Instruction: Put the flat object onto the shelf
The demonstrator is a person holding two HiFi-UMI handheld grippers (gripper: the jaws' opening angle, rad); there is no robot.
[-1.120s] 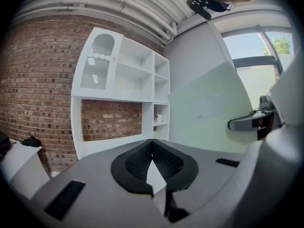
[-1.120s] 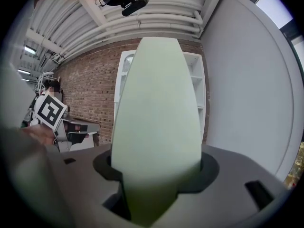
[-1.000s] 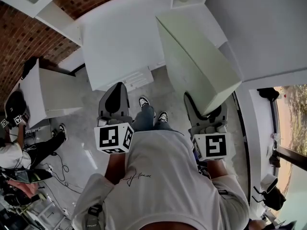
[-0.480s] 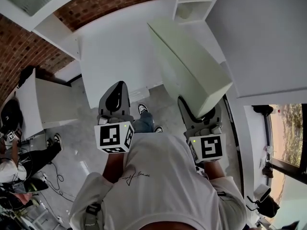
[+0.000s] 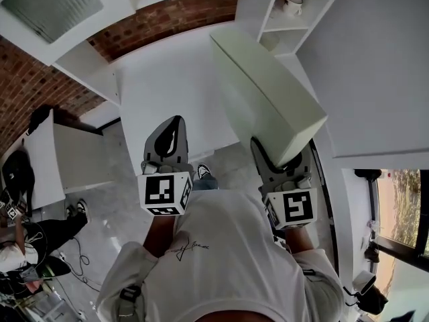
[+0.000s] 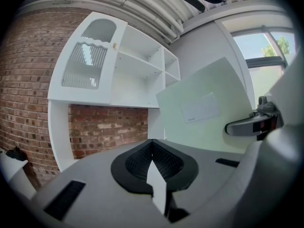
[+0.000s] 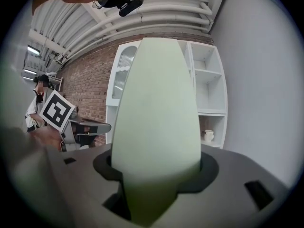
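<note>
The flat object is a pale green box [image 5: 268, 99], held on edge and tilted up. My right gripper [image 5: 285, 161] is shut on its near end. In the right gripper view the box [image 7: 159, 118] rises out of the jaws and hides most of what lies ahead. The white shelf unit [image 5: 289, 15] is just beyond the box's far end, with a cup [image 5: 292, 3] in one compartment. That shelf unit [image 7: 210, 94] and cup [image 7: 207, 135] also show right of the box. My left gripper [image 5: 167, 138] is shut and holds nothing, left of the box [image 6: 209, 108].
A white counter [image 5: 167, 86] runs under the shelf unit, backed by a brick wall [image 5: 167, 12]. A white cabinet with an arched glass door [image 6: 90, 61] hangs at the left. A white table [image 5: 64, 159] and a seated person [image 5: 27, 237] are at the far left. A window [image 5: 402, 206] is at the right.
The view has moved closer to the shelf unit, whose compartments and cup now show. The box has risen with my right gripper toward them. My left gripper stays shut alongside.
</note>
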